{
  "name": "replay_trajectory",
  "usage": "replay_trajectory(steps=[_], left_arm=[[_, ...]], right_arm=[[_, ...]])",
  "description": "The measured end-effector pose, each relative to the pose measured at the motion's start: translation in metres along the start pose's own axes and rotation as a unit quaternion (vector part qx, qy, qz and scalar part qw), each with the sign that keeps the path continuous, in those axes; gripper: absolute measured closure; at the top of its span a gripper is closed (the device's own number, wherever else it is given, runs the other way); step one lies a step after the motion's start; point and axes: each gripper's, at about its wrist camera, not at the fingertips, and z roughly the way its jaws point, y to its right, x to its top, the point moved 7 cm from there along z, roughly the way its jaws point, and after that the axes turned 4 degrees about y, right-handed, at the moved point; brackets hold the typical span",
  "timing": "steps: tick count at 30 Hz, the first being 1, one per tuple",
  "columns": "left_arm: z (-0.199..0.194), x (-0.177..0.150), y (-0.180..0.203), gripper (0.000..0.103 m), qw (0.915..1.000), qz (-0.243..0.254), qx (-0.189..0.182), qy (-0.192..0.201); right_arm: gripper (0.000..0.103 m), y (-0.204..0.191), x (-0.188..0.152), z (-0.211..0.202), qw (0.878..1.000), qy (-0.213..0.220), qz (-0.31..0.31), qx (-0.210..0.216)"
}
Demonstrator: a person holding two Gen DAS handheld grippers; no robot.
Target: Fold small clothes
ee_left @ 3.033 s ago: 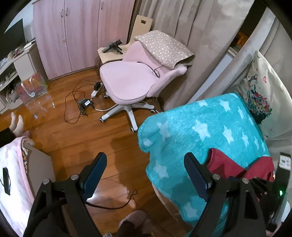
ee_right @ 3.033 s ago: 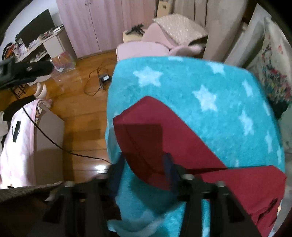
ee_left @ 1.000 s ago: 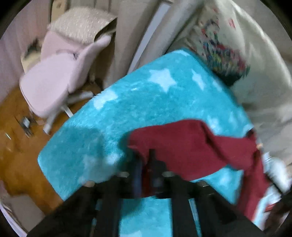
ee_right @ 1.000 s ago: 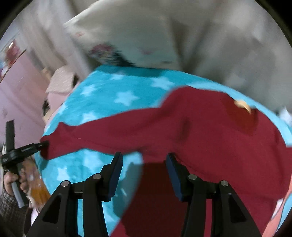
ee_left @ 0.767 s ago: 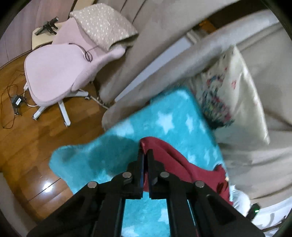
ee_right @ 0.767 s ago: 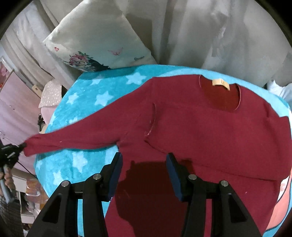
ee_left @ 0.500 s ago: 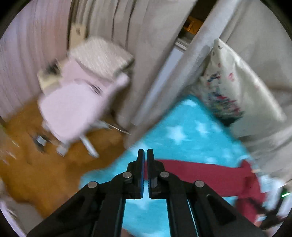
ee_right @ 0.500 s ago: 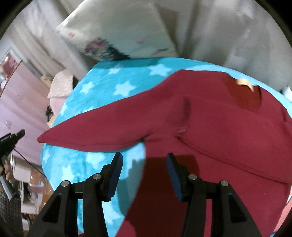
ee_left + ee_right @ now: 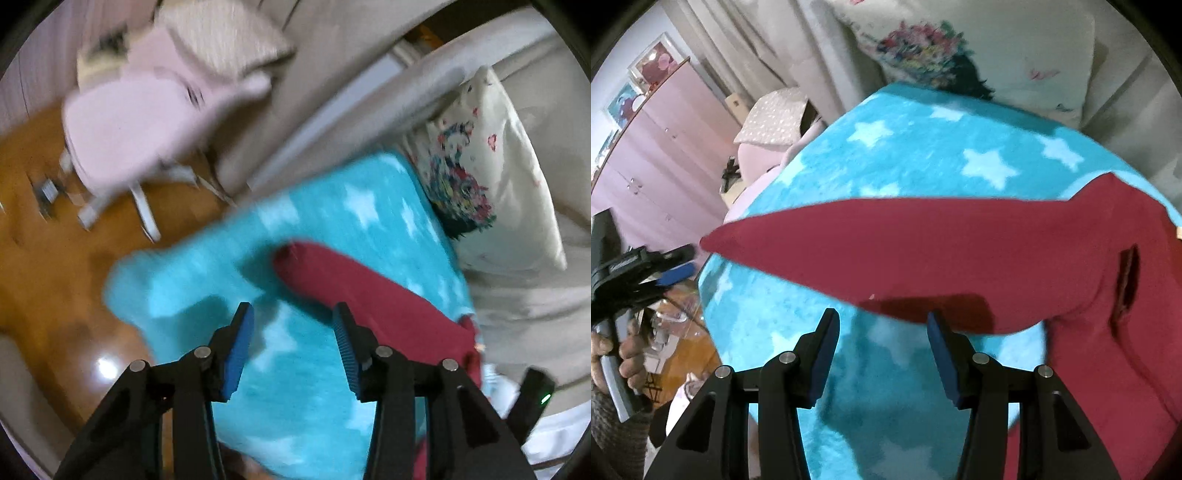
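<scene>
Your sweater (image 9: pixel 979 258) lies on the blanket (image 9: pixel 923 155), one sleeve (image 9: pixel 354 291) stretched toward its left edge. A pillow (image 9: pixel 498 166) stands behind the blanket; a chair (image 9: pixel 140 122) sits on the floor (image 9: pixel 44 258) beyond its left edge.

I count one red sweater (image 9: pixel 979 251) lying on one turquoise star blanket (image 9: pixel 923 155). One floral pillow (image 9: pixel 491 177) and one pink chair (image 9: pixel 140 122) are in view. I hold two grippers: left gripper (image 9: pixel 291 347) and right gripper (image 9: pixel 882 350).

Black tongs (image 9: pixel 291 325), blue pads (image 9: pixel 240 343)
</scene>
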Motion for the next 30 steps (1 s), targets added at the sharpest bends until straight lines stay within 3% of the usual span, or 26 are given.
replay_trajectory(steps=[2,6,9,11,12,16,22,26,30], left_arm=[[0.019,-0.004,0.003,0.060,0.9996,-0.022,-0.010,-0.013],[0.037,0.010,0.013,0.041,0.9985,-0.052,-0.020,0.004],[0.046,0.025,0.009,0.042,0.9960,-0.088,-0.007,0.014],[0.048,0.033,0.010,0.070,0.9956,-0.092,-0.003,0.019],[0.048,0.037,0.012,0.093,0.9961,-0.087,-0.007,0.016],[0.022,0.048,0.041,0.094,0.9962,-0.064,-0.040,0.044],[-0.024,0.027,0.148,0.094,0.9904,0.018,-0.117,0.071],[-0.027,-0.020,0.240,0.094,0.9819,0.079,-0.165,0.049],[-0.003,-0.093,0.334,0.094,0.9695,0.142,-0.200,-0.003]], right_arm=[[0.050,0.001,-0.008,0.000,1.000,-0.005,-0.002,-0.004],[0.050,0.023,-0.023,-0.015,0.999,-0.001,0.024,-0.021],[0.050,0.050,-0.036,-0.032,0.997,0.002,0.061,-0.040],[0.050,0.069,-0.048,-0.044,0.995,0.007,0.086,-0.055],[0.050,0.080,-0.055,-0.051,0.993,0.011,0.100,-0.062],[0.050,0.118,-0.078,-0.076,0.986,0.024,0.146,-0.081],[0.050,0.160,-0.102,-0.105,0.976,0.046,0.195,-0.080],[0.050,0.187,-0.122,-0.133,0.972,0.070,0.208,-0.090],[0.050,0.217,-0.148,-0.162,0.964,0.089,0.233,-0.095]])
